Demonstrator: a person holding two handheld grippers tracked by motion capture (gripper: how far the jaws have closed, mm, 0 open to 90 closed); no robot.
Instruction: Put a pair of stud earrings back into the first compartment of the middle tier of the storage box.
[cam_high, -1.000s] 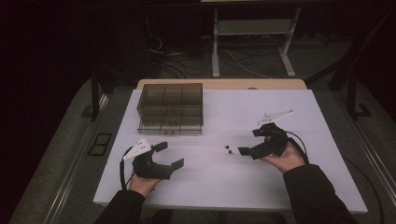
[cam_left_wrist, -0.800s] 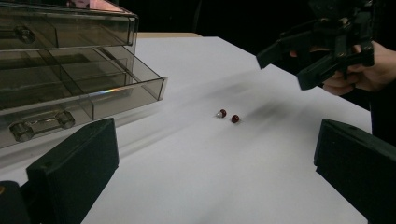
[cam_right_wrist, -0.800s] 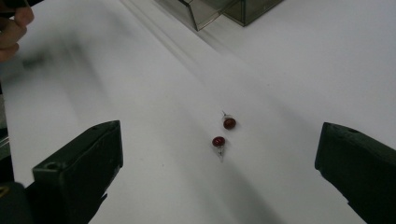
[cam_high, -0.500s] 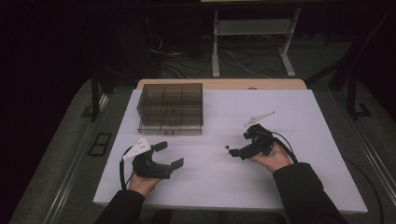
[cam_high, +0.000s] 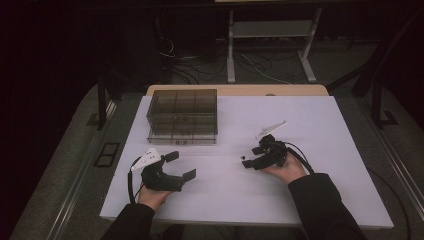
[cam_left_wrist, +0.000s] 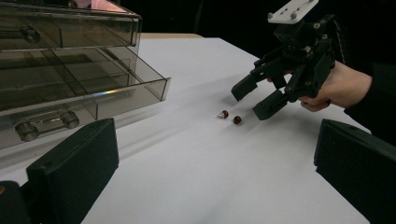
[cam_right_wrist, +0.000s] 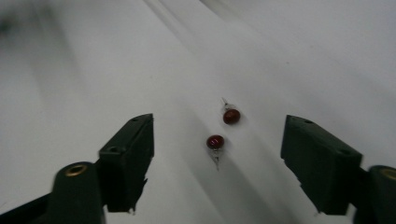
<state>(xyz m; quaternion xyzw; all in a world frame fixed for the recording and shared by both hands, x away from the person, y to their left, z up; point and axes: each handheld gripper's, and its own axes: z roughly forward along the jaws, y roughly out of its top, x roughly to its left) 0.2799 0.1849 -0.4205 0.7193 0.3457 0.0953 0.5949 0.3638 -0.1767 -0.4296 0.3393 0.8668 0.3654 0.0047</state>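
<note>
Now, in the high view, the right gripper (cam_high: 248, 161) reaches toward two small red beads (cam_high: 244, 157) just ahead of its fingers, which have just been closing, half spread, nothing pinched. In the left gripper view, the left gripper (cam_left_wrist: 215, 172) rests spread wide beside the drawer box (cam_left_wrist: 70, 74). In the right gripper view, both beads (cam_right_wrist: 215, 141) lie between the fingers; next, I think, it must lower and pinch one.

You see a dim room in the high view, with the white table (cam_high: 300, 120) the one bright patch and the floor beyond nearly black. In your right gripper view the far tabletop smears with blur, while the two red beads (cam_right_wrist: 223, 128) stay fairly sharp and cast soft shadows.
</note>
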